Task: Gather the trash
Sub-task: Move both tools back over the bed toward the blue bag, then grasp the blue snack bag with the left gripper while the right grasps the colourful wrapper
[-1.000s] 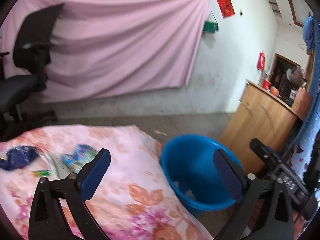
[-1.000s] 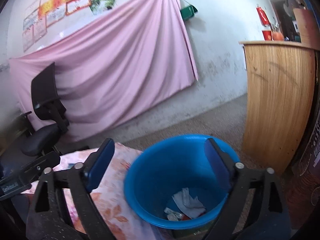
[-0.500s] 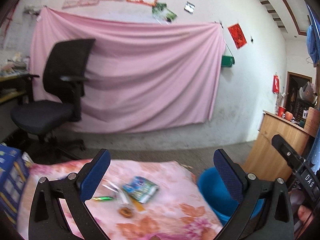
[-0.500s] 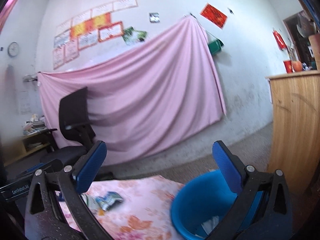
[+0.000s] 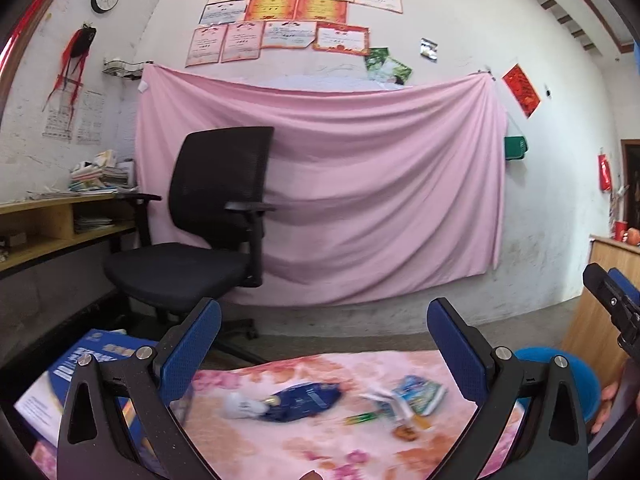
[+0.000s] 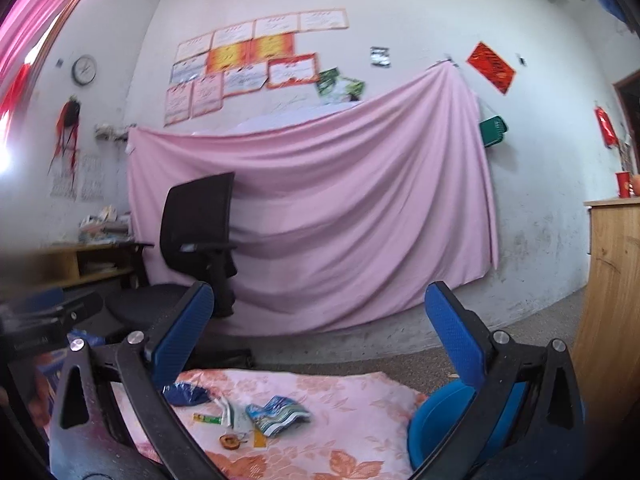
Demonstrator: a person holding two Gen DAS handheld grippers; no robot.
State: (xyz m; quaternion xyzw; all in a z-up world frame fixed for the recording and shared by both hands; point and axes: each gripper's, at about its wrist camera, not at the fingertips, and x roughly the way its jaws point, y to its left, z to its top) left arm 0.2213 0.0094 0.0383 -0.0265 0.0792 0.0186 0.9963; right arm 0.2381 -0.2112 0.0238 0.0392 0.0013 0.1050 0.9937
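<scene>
The room was a whitewashed space with a large pink cloth [image 5: 320, 184] hung across the back wall, a black mesh office chair [image 5: 200, 224] before it, and a pink floral-print bedspread [image 5: 320, 440] low in the foreground.

Left wrist view: your left gripper [image 5: 324, 352] stood with its blue-padded jaws spread wide and nothing between them, held level above the near edge of the bedspread and aimed at the wall. The trash lay below and between the jaws: a crumpled dark-blue foil snack bag [image 5: 302, 400], a white crumpled wad [image 5: 240, 405] touching its left end, a blue-and-green printed wrapper [image 5: 420, 390] to the right, and a thin green stick wrapper [image 5: 362, 418] near it. A round blue plastic basin [image 5: 586, 380] sat off the bedspread's right edge.

Right wrist view: your right gripper [image 6: 320, 340] was likewise wide open and empty, tilted slightly, above the same bedspread [image 6: 360, 420]. The snack bag [image 6: 186, 394] lay partly behind the left jaw; the printed wrapper [image 6: 278, 414] lay nearer the middle, the basin [image 6: 440, 424] to the right.

All pieces were probably light, thin and crinkly; foil may slip. You would best pinch a raised crumpled edge, not a flat face, and avoid catching the soft cloth beneath.
</scene>
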